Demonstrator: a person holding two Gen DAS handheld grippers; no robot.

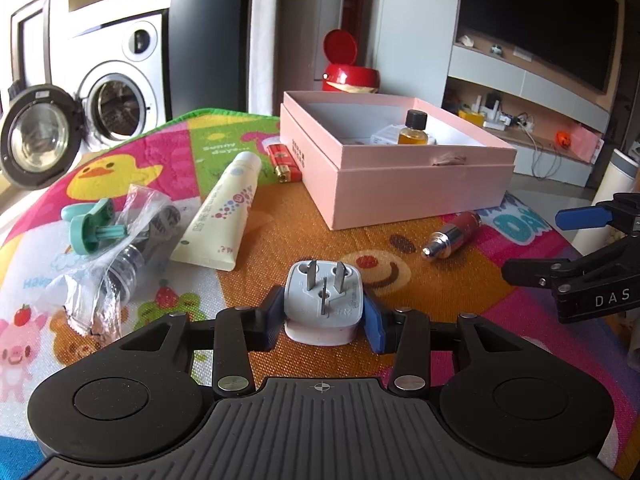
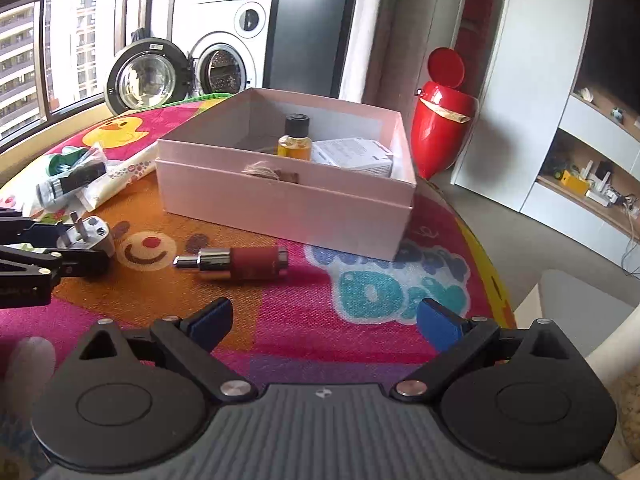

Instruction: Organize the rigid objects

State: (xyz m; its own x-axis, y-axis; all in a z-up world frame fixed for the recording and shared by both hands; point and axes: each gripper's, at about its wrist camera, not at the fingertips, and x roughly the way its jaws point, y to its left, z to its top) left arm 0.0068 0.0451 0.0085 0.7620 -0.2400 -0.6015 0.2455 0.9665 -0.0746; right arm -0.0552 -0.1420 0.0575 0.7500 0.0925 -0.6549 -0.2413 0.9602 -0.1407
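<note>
The left gripper (image 1: 324, 314) clamps a grey plug adapter (image 1: 323, 303) between its blue pads, prongs up, resting on the cartoon play mat (image 1: 280, 216) near its front edge. The right gripper (image 2: 324, 326) hovers with jaws wide apart and nothing between them. Just beyond lies a red-and-silver bottle (image 2: 236, 263) on its side, beside the pink box (image 1: 400, 184), which holds an amber bottle (image 1: 414, 130) and a white carton (image 2: 352, 156). Toward the mat's left edge lie a cream tube (image 1: 224, 216), a red lighter (image 1: 284, 162) and a bagged item (image 1: 116, 248).
</note>
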